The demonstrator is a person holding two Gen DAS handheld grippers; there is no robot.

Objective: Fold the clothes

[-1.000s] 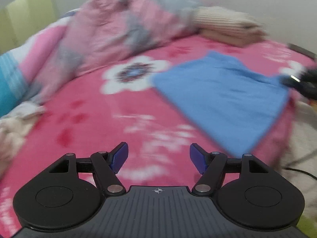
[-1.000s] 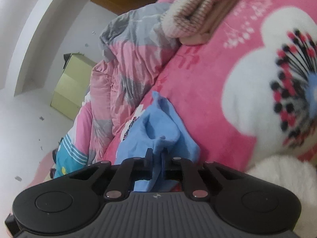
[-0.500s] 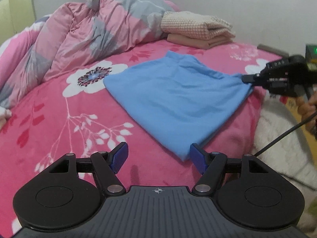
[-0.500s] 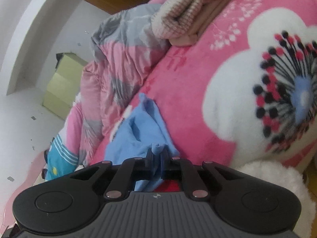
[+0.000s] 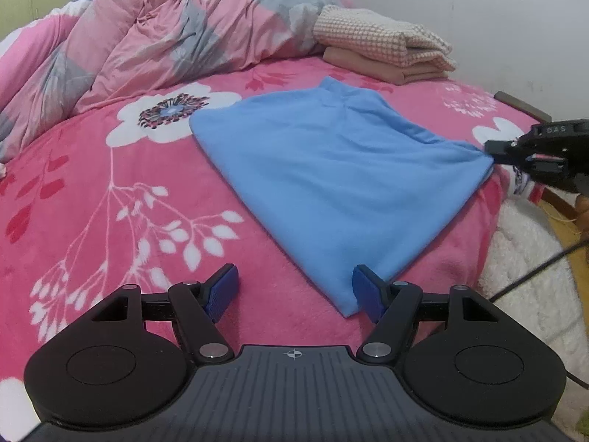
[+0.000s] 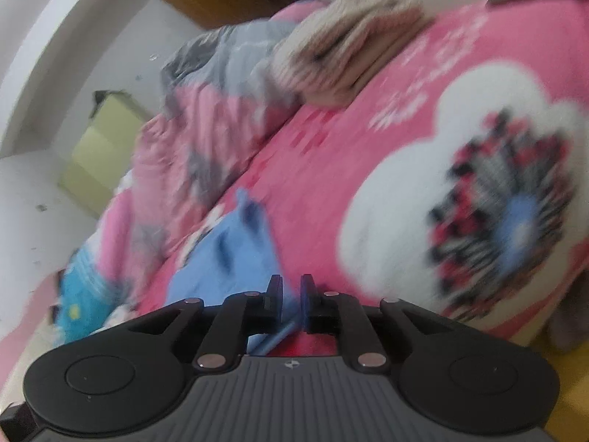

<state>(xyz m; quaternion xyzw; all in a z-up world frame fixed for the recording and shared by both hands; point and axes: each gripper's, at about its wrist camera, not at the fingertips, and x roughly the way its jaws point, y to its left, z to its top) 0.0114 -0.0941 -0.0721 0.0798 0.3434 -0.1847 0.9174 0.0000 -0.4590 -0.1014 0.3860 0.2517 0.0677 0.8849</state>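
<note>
Left gripper [image 5: 292,289], low in the left wrist view, is spread wide w/ nothing pinched; black arms, ribbed blue pads [image 5: 222,287]. One pad sits just beside the near corner of the blue cloth [image 5: 331,180]. The cloth is soft, smooth, flat, shaped sort of like a triangle, mid-frame on the fuzzy pink blanket [image 5: 110,199] w/ white flowers. Right gripper [image 6: 291,296], low in the blurry right wrist view, is opening; a thin blue cloth edge still sits btwn its jaws, can't tell if the pads still press it. Upper right: folded knit pile [image 5: 383,42], bumpy & tan. Upper left: puffy pink-gray quilt [image 5: 176,25]. Fluffy white rug [image 5: 533,272] at right edge.
</note>
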